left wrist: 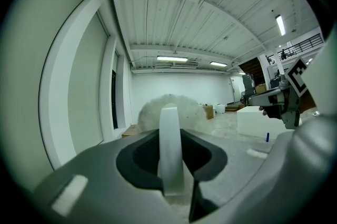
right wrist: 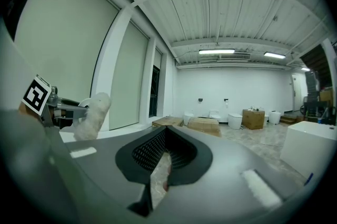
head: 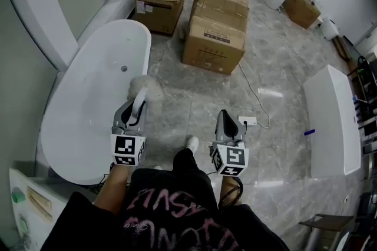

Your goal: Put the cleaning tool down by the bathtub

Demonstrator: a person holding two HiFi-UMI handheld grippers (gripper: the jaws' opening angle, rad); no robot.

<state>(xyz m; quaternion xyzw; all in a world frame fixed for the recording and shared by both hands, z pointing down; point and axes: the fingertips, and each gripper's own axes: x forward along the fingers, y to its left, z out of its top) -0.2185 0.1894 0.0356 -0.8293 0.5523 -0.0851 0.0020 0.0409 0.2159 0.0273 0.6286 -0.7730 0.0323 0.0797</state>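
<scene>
**Fluffy tool hangs over the tub edge, bare floor just to its right**

Grey shiny stone floor (head: pixel 177 103) fills the room, and the big white oval bathtub (head: pixel 82 102) sits on my left side. My left tongs (head: pixel 135 107) are squeezed tight on the thin white handle of the cleaning tool with the fluffy white head (head: pixel 147 86). The handle points forward, away from me, with the fluffy head at the far end. The head hangs right by the tub's near rim, close to where the floor starts.

My right tongs (head: pixel 225 119) are closed and hold nothing, so I think the left tongs do this job. I think the tool should go down and a bit to the right, onto the bare floor beside the tub. That strip looks open. The brown cardboard boxes (head: pixel 215 38) are well apart, farther ahead. A white plug strip with its cord (head: pixel 247 121) lies near my right tongs, so I would keep left of it.
</scene>
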